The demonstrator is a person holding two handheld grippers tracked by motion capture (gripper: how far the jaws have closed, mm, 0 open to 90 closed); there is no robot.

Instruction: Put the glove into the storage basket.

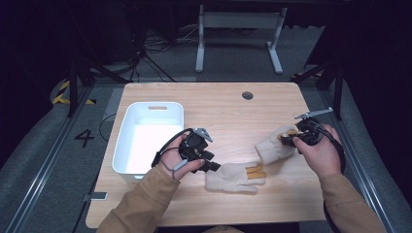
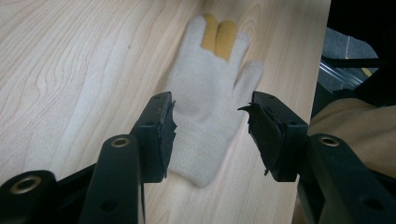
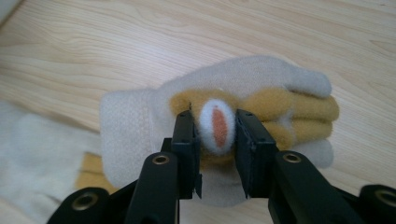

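One glove (image 3: 140, 135) pinched in right claw (image 3: 217, 140).

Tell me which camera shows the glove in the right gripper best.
The right gripper view: the glove sits close up, its white patch pinched between the jaws of the right gripper. The high view shows it small, partly behind that gripper.

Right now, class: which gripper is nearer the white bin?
Left. The left gripper sits just right of the white bin; the right gripper holds a glove far across.
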